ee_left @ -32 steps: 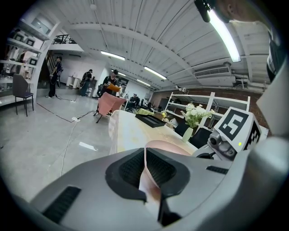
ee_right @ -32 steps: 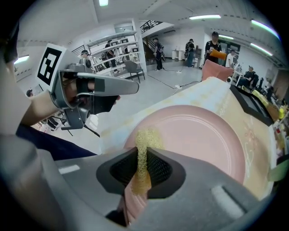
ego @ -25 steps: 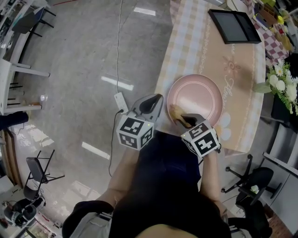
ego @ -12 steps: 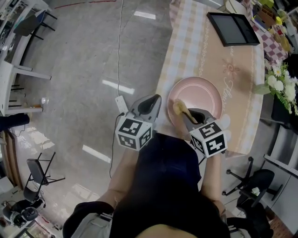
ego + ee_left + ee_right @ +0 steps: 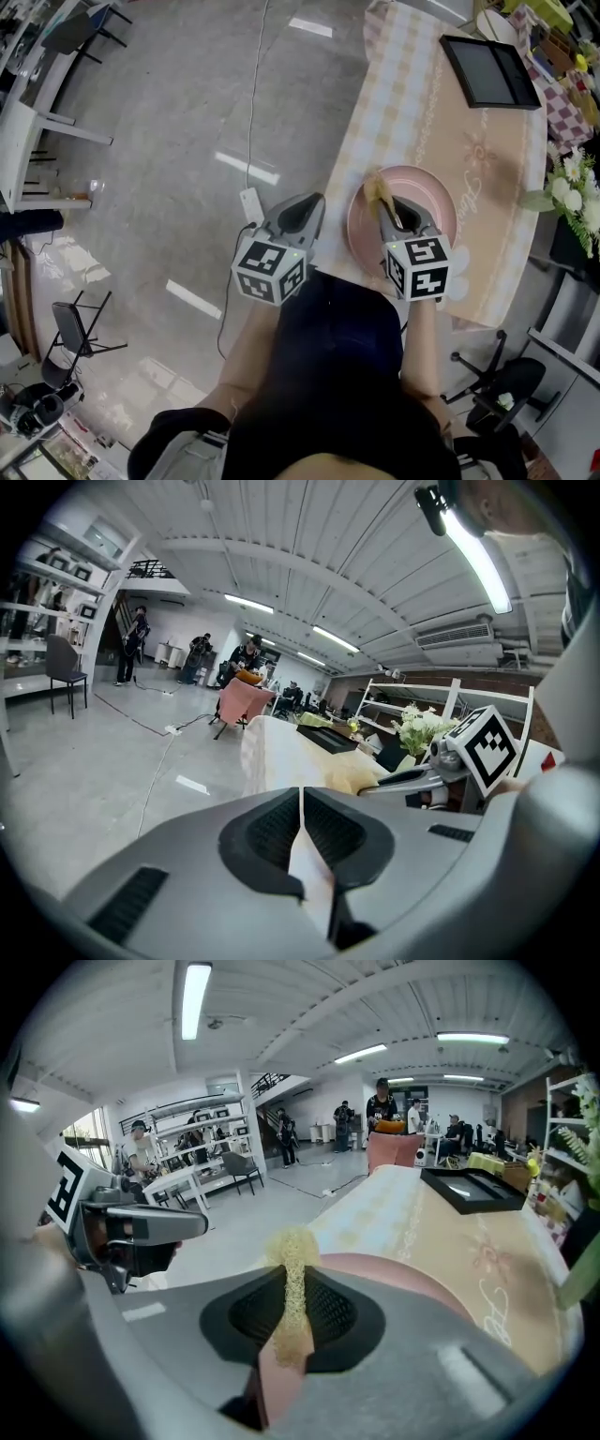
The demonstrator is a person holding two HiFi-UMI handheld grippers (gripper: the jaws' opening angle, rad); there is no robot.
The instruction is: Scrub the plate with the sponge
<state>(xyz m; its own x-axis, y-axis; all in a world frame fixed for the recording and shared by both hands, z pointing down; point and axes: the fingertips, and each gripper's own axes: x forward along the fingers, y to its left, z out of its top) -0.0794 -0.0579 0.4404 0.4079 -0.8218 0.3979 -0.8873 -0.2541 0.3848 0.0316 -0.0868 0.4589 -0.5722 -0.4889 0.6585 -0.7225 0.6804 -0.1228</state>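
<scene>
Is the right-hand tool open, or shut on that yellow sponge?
Shut on it: the right tool pinches the sponge between its jaws, pink plate beyond.

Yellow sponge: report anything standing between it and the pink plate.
Nothing visible does. The yellow mesh sponge, clamped in the right gripper, is over the round pink plate near its rim, and the plate's surface is bare.

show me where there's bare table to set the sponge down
Bare cloth lies between the pink plate and the black tray, and along the checked left strip. Crowded: the right edge by the flowers, and the plate itself, where the right tool holds the sponge.
</scene>
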